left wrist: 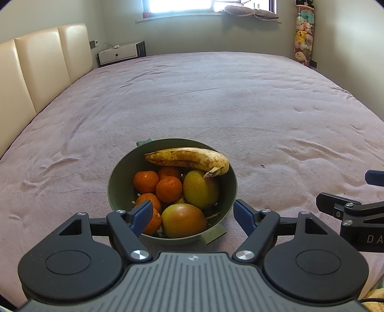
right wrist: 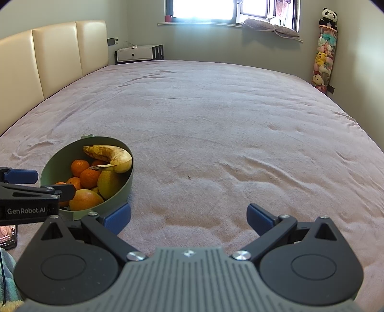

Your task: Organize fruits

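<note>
Left wrist: bowl (left wrist: 112,189) between tool (left wrist: 193,216) fingers.

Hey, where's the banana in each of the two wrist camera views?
Left wrist: banana lies across the back of the green bowl, lower centre.
Right wrist: banana sits in the same bowl, lower left.
Shared landmark: the cream headboard at left.

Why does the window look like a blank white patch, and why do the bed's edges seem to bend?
In both wrist views the window is overexposed by daylight, so nothing outside shows. The fisheye lens curves the bed and headboard outward. The fruit in the green bowl stays sharp and evenly lit, with faint highlights on the tangerines.
</note>
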